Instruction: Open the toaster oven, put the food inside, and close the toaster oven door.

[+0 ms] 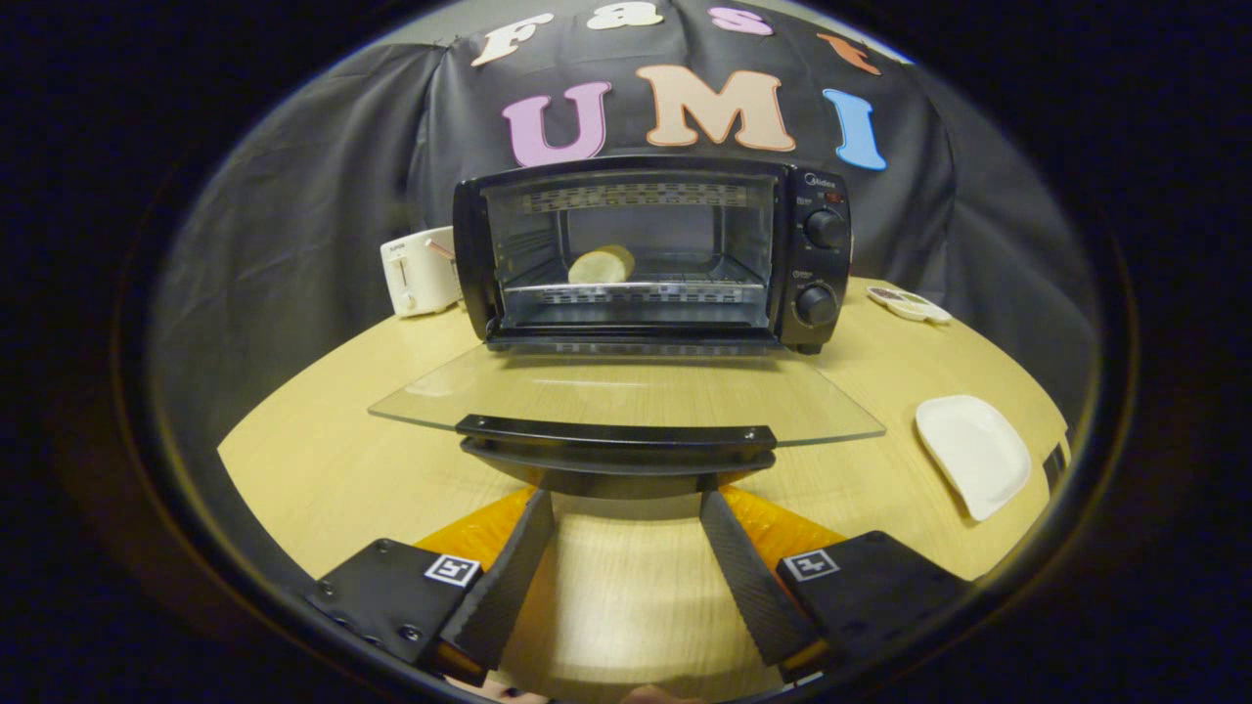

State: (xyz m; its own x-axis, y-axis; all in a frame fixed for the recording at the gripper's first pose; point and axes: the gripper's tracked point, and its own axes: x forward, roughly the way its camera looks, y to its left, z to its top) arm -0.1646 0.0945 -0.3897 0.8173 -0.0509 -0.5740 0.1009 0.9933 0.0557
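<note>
The gripper [626, 494] pointed level at the oven [652, 252], low over the table [323, 460], its fingers spread wide and holding nothing; their tips sat just under the handle [616, 438] of the dropped glass door [626, 396], contact unclear. At far left a white toaster [419, 272] stood beside the oven. The food [602, 265], a pale round slice, lay on the rack inside the open oven. Two knobs [820, 266] lined its right panel. Farther right lay a small dish [910, 304] and, nearer, a white plate [973, 454].

one toaster oven [650, 252], two plates [973, 452], one toaster [419, 272]
</note>
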